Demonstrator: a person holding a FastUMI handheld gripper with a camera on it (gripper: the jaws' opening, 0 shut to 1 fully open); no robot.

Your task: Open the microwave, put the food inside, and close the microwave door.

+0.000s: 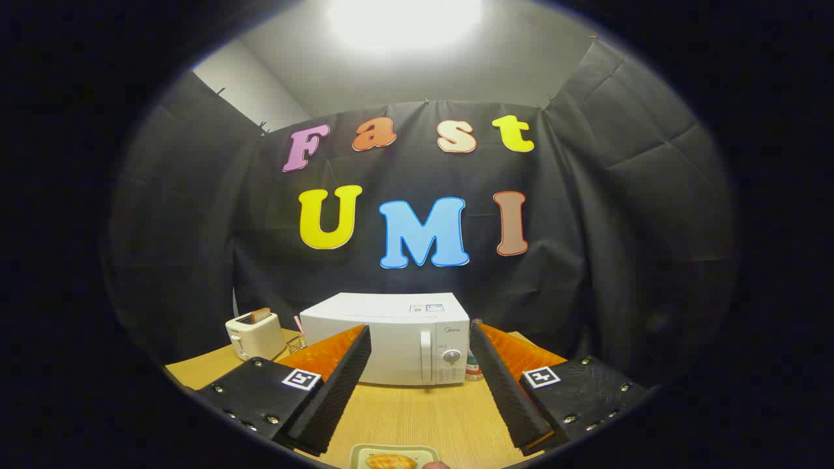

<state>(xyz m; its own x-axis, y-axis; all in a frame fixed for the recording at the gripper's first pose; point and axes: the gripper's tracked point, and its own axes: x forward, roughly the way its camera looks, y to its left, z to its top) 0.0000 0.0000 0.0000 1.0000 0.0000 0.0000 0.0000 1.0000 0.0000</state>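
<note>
The wooden table [417,417] is carrying everything. The white microwave [391,339] is sitting beyond the fingers, its door closed, with a vertical handle and round dial at its right. A white toaster [254,335] is standing to its left, holding a slice. The gripper [420,345] is hovering spread wide, gripping nothing. Between the fingers, close in, a pale plate [365,453] is bearing golden-brown food [391,462].

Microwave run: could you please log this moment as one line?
gripper open, holding nothing | microwave door closed, beyond fingers | food on plate, table
</note>
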